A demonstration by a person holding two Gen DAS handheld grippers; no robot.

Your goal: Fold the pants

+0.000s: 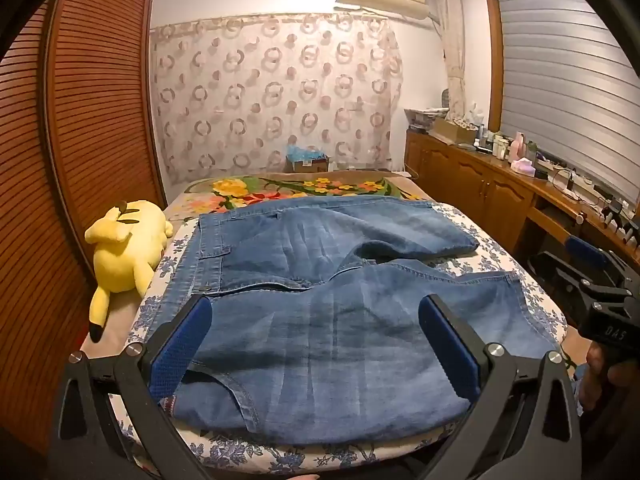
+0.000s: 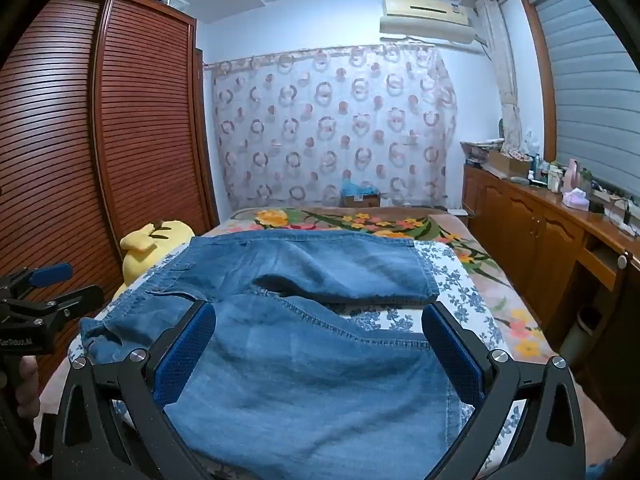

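Hovering with blue-padded fingers spread wide, the left gripper [image 1: 316, 344] and right gripper [image 2: 320, 352] grip nothing above the near leg of the faded blue denim pants [image 1: 320, 280], which lie flat with legs parted on a white blue-flowered bedsheet [image 1: 496, 256]. Only the left view shows the whole yellow plush toy [image 1: 124, 248] beside the waistband. Beyond lies a bright floral blanket [image 2: 360, 218].

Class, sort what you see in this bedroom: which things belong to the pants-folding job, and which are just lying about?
Part of the job:
- denim pants, spread on the bed
- left gripper, open
- right gripper, open
- bed, the work surface

Just lying about:
- yellow plush toy
- floral blanket
- cardboard box
- bottles on the wooden cabinet
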